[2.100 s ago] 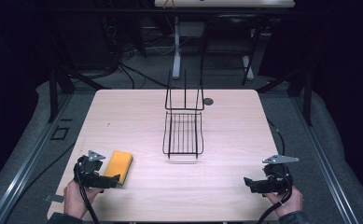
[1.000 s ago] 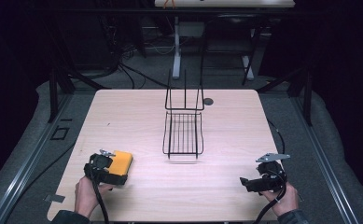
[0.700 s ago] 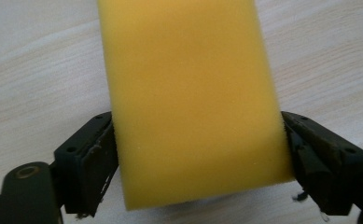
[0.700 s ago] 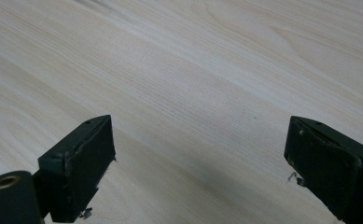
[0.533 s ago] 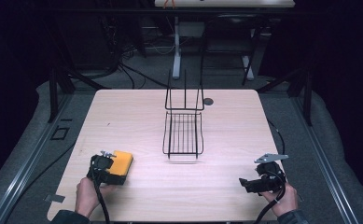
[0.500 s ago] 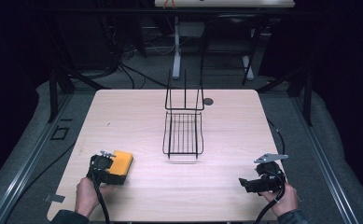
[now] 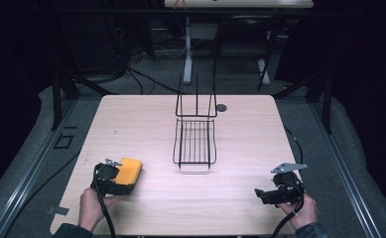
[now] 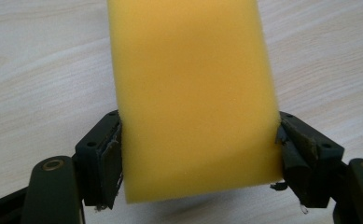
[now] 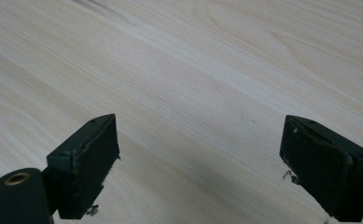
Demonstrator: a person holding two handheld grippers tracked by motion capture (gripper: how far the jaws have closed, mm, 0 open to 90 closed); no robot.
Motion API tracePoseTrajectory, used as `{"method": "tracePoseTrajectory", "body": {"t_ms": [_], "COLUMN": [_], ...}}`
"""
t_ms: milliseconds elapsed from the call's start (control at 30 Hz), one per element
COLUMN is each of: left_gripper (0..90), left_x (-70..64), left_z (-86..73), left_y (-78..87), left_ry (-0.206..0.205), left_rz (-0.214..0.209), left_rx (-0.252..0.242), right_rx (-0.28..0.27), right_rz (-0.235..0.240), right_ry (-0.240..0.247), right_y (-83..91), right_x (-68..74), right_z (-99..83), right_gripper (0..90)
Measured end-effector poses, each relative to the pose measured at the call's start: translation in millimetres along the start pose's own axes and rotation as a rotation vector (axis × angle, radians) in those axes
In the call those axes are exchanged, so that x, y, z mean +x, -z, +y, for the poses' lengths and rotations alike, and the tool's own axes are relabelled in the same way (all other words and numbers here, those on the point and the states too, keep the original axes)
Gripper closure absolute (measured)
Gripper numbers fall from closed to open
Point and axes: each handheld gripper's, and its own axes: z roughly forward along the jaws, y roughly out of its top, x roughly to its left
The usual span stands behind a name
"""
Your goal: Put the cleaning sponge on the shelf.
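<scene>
A yellow sponge (image 8: 193, 93), a flat foam block, lies at the desk's (image 7: 146, 124) front left, clamped at its near end by the left tool (image 8: 195, 154). The black wire rack (image 7: 195, 134) stands mid-desk, well apart. The right tool (image 9: 200, 158) gapes empty. The left tool has closed in since two seconds ago.

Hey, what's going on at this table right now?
A person at a wooden table holds a two-jaw gripper in each hand. The left gripper has its jaws against both sides of a yellow sponge near the table's front left corner; there is a shadow under the sponge's near edge, so it may be just off the wood. The right gripper is open over bare wood at the front right. A black wire rack stands in the middle with nothing in it.
</scene>
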Motion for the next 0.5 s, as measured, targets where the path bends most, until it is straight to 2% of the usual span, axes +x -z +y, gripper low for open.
{"method": "tracePoseTrajectory", "body": {"t_ms": [367, 500], "left_gripper": [25.2, 25.2], "left_x": [-10.0, -11.9], "left_z": [3.7, 5.1], "left_y": [8.5, 9.9], "left_ry": [-0.072, -0.094], "left_rz": [-0.010, -0.012], "left_rx": [-0.030, -0.034], "right_rx": [0.022, 0.026], "right_rz": [-0.003, -0.001], "right_ry": [0.022, 0.013], "right_y": [-1.1, -0.1], "right_x": [0.4, 0.6], "right_z": [0.3, -0.4], "right_gripper": [10.8, 10.8]}}
